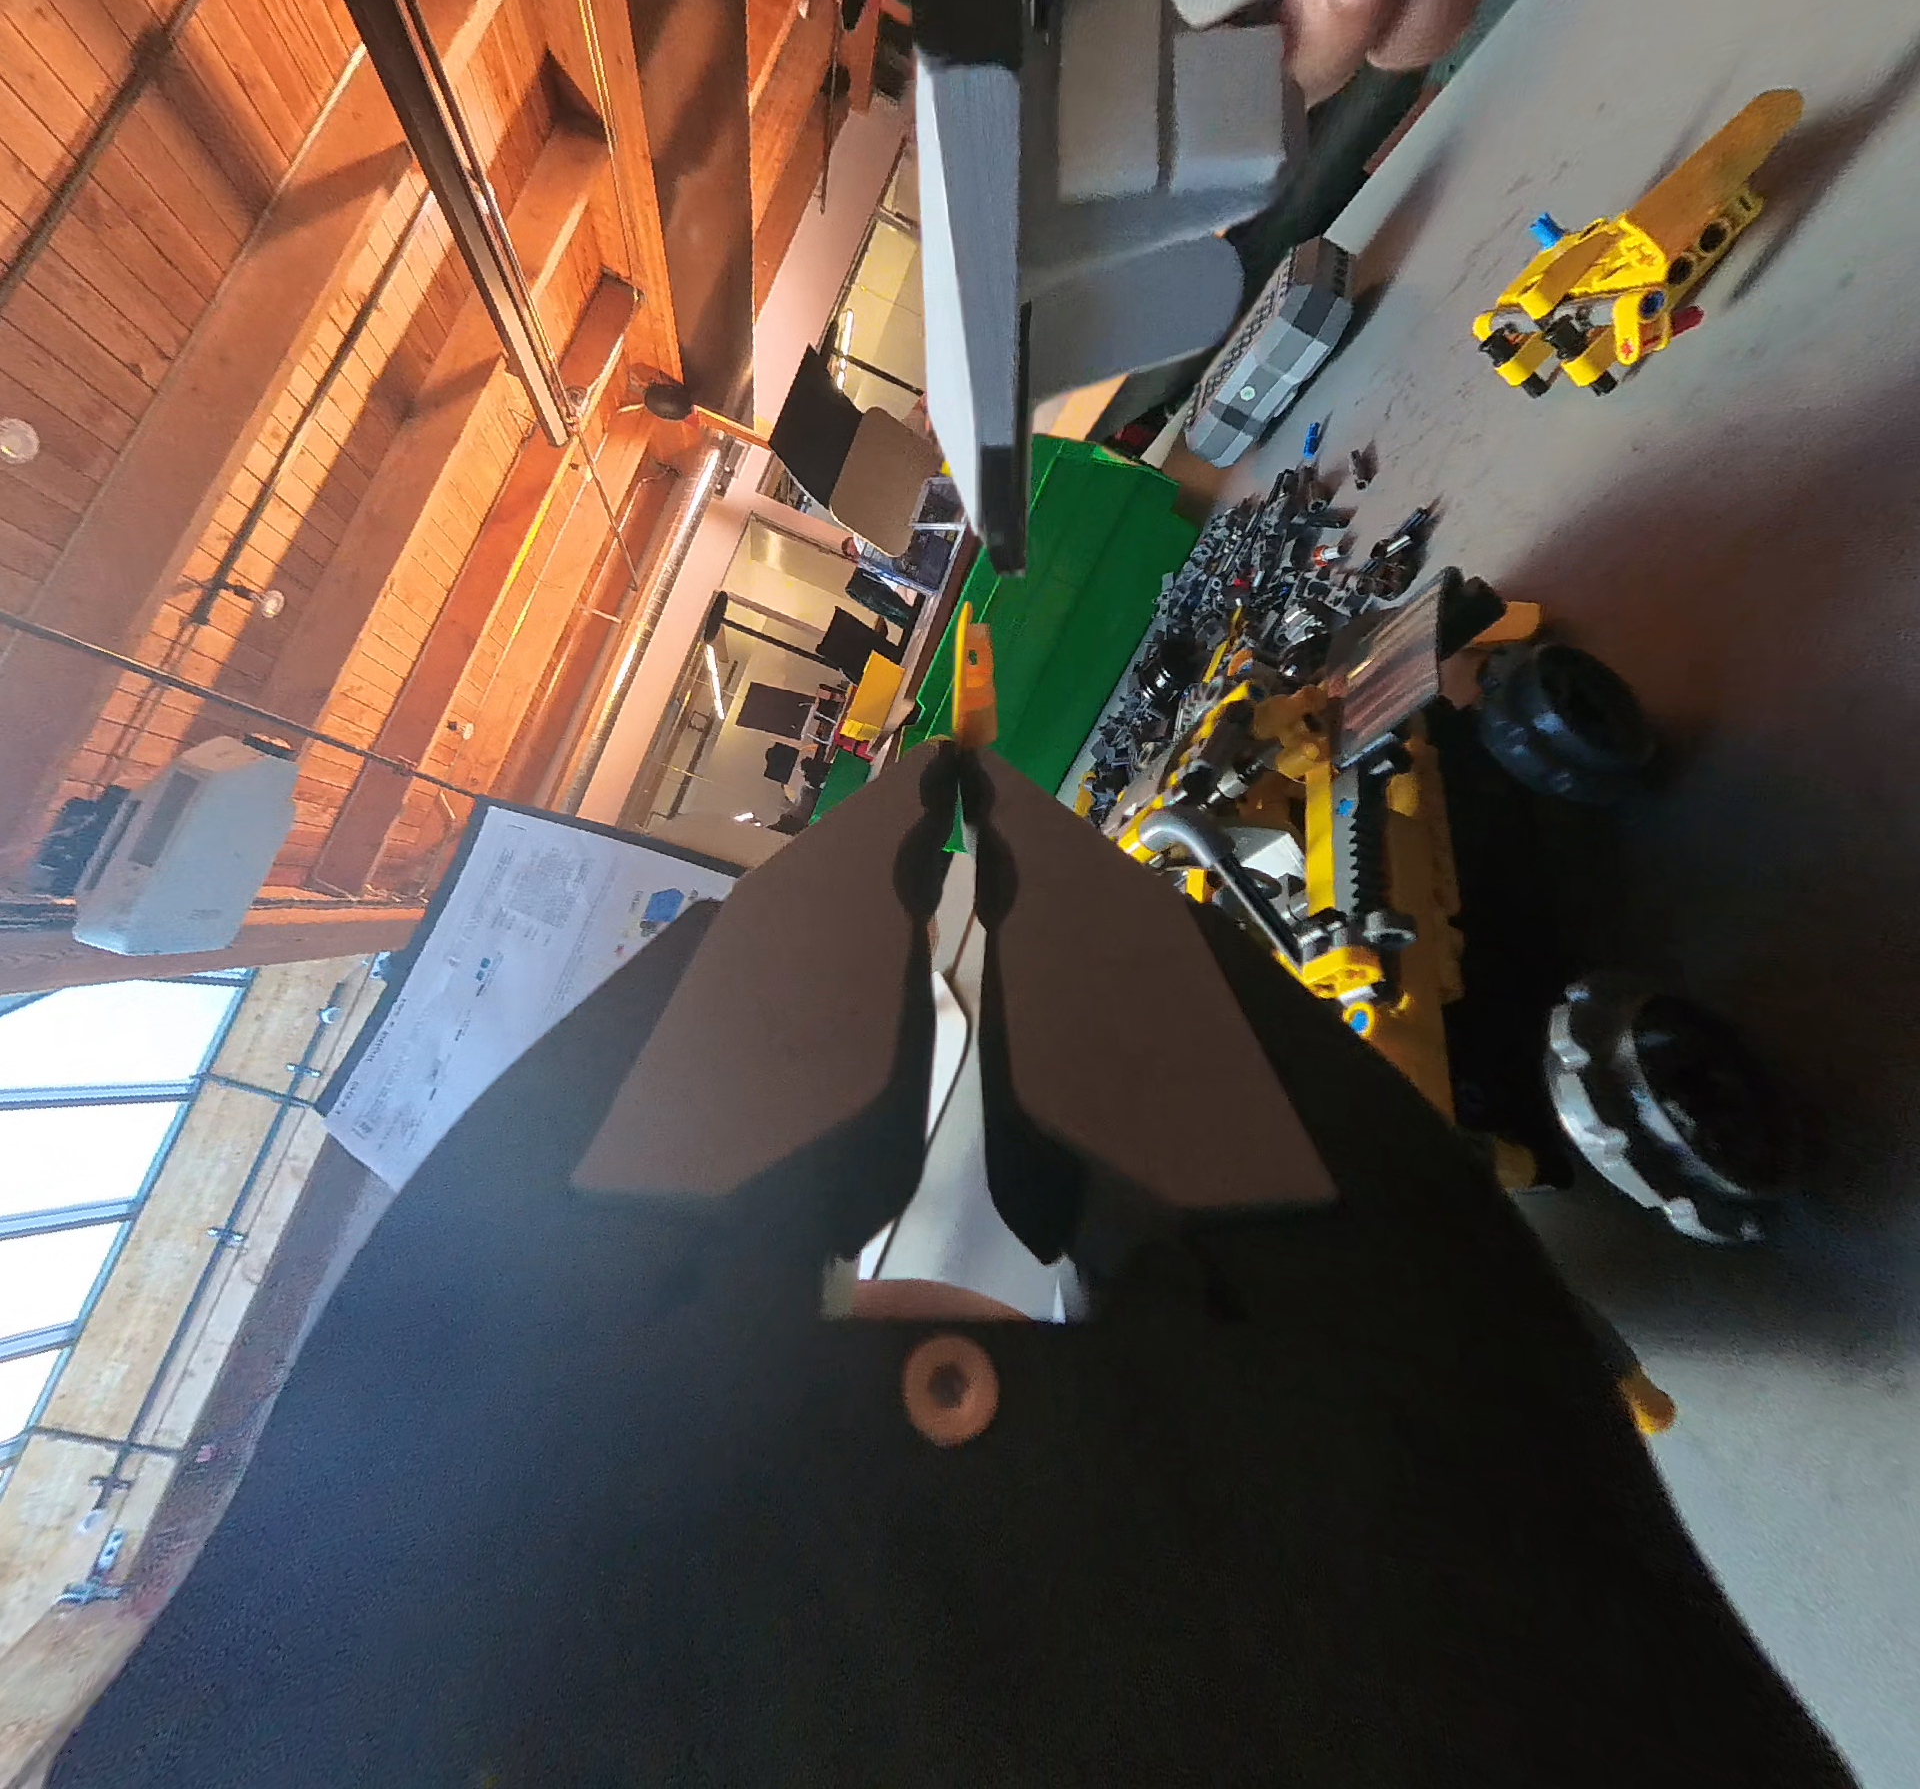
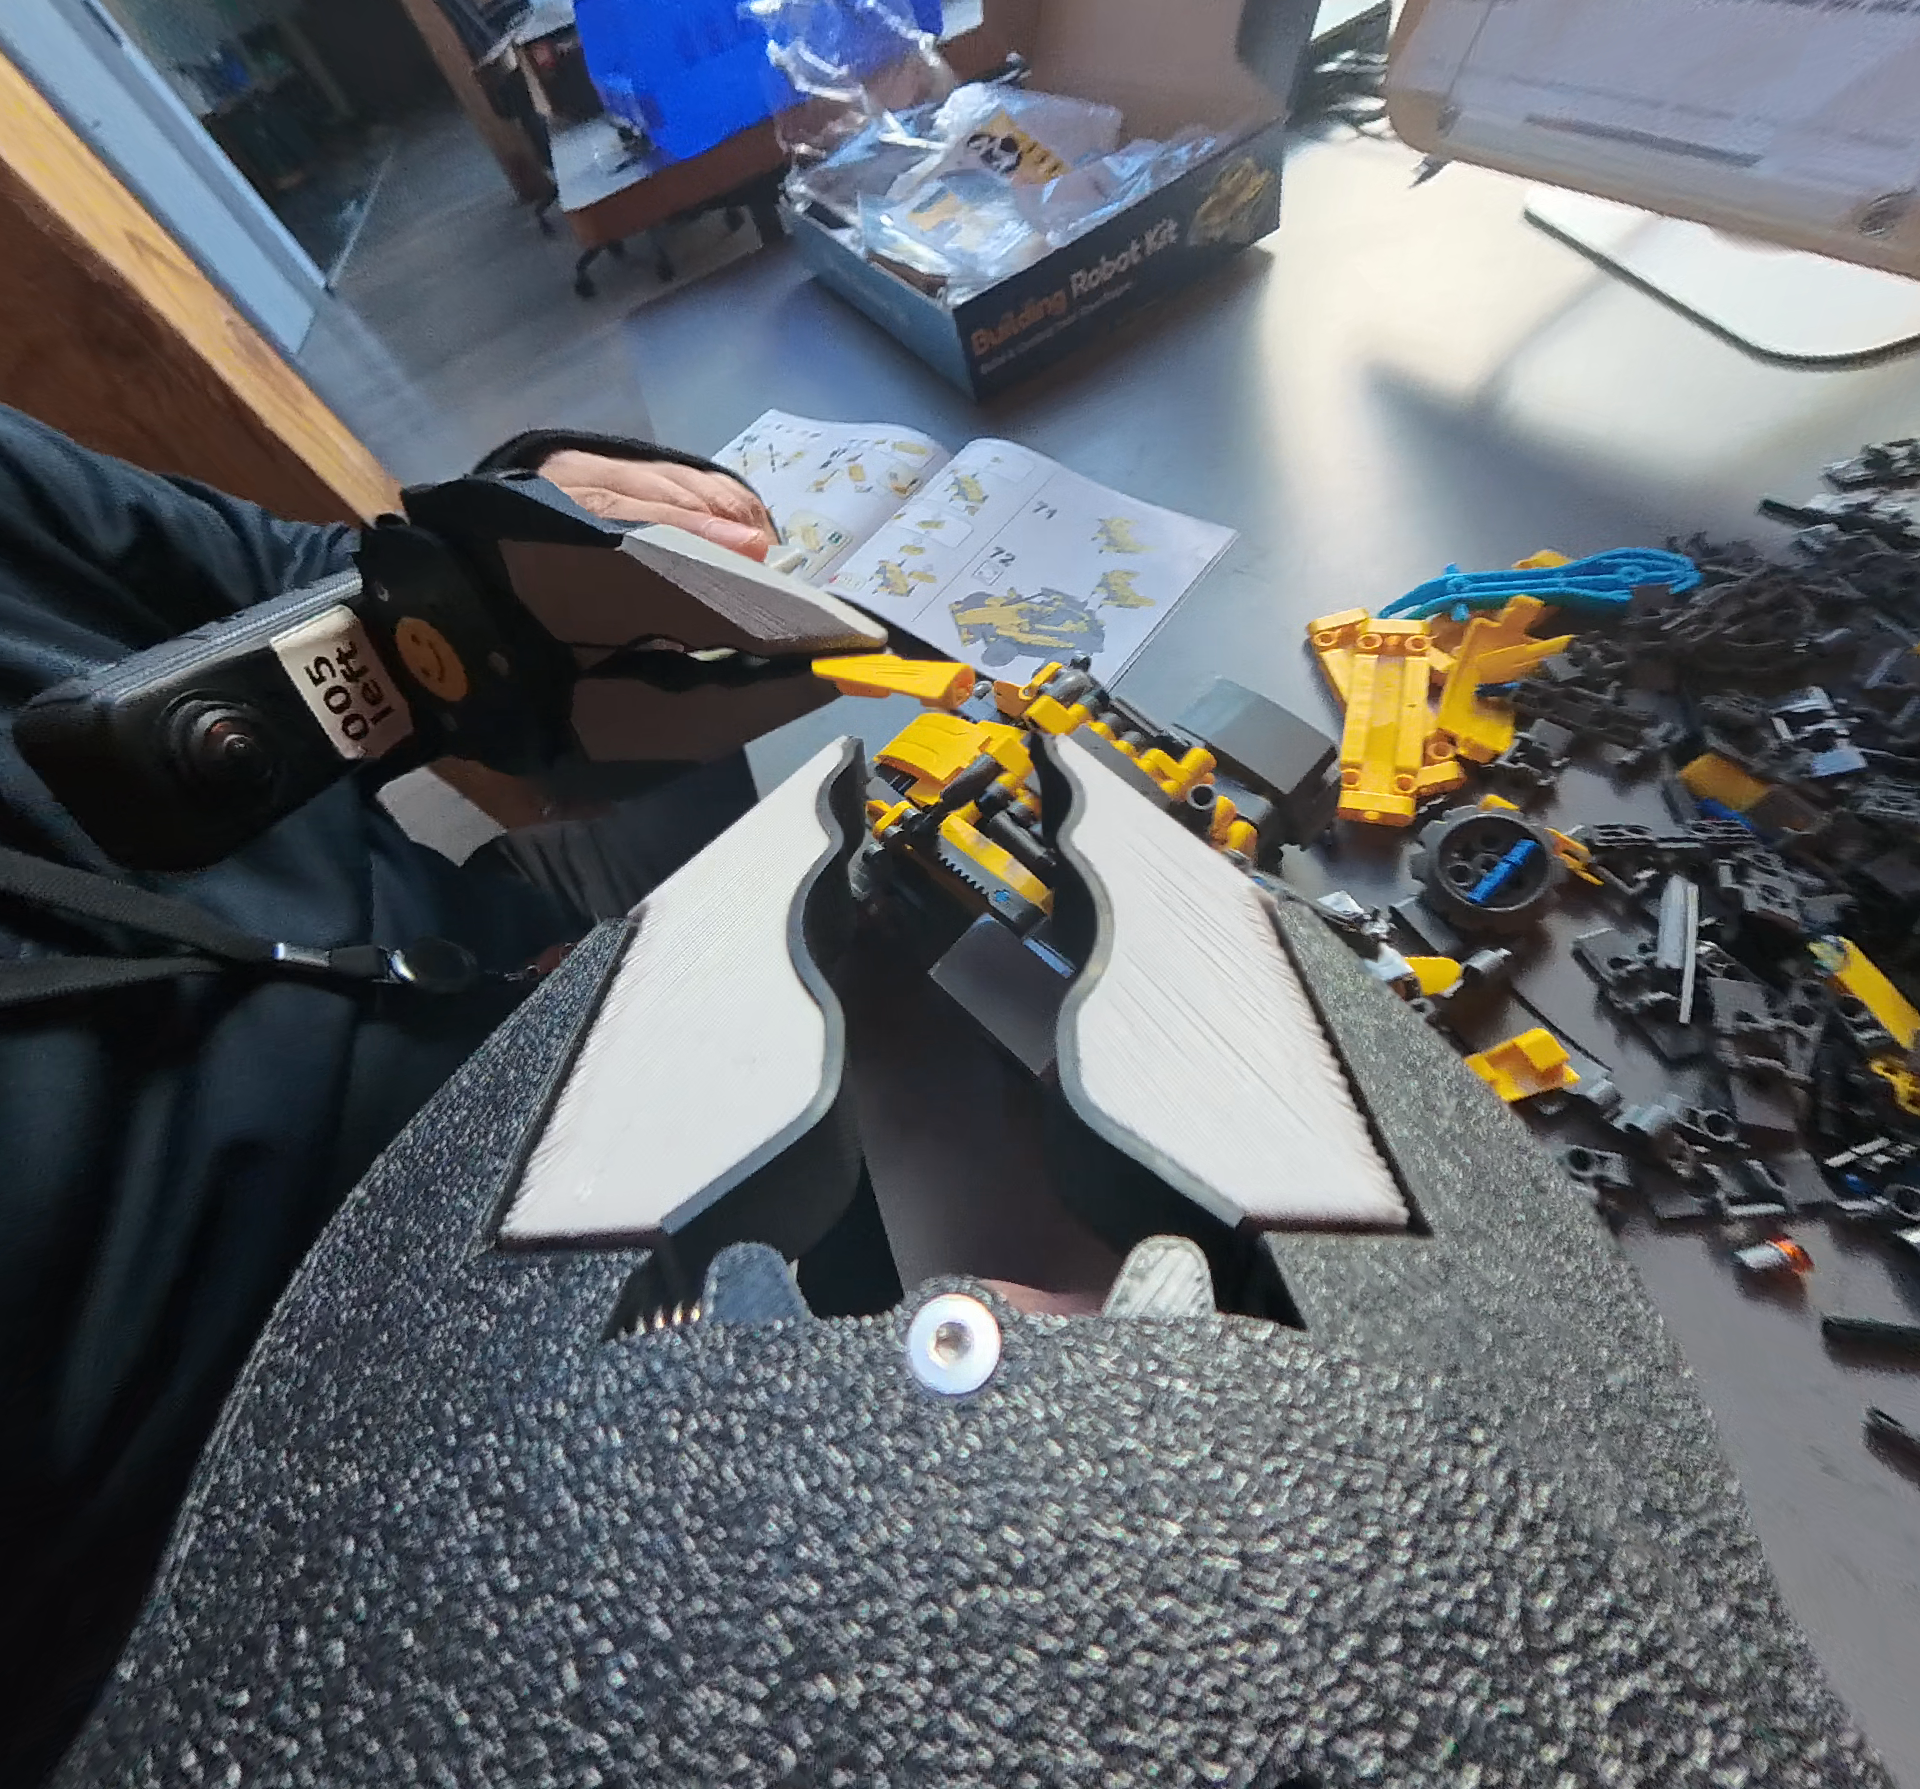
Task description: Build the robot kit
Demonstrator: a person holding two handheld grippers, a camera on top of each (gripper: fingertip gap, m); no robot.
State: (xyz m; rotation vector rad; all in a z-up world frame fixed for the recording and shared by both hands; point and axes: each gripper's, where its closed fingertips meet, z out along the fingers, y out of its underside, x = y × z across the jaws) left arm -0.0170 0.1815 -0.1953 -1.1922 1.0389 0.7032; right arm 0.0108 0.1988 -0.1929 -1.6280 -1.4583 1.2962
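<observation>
Left fingers: my left gripper [image 2: 831, 664] pinches a flat yellow piece [image 2: 891, 677], long axis running straight out from the tips.
Right fingers: my right gripper [image 2: 951, 768] is spread wide around a yellow and black brick model [image 2: 966, 846]; contact unclear.
Nearby: loose black and yellow parts [image 2: 1714, 960] heaped on the smooth grey table [image 2: 1403, 451].
Farther: an open booklet [image 2: 997, 544], then a cardboard box [image 2: 1070, 243] of plastic bags.
</observation>
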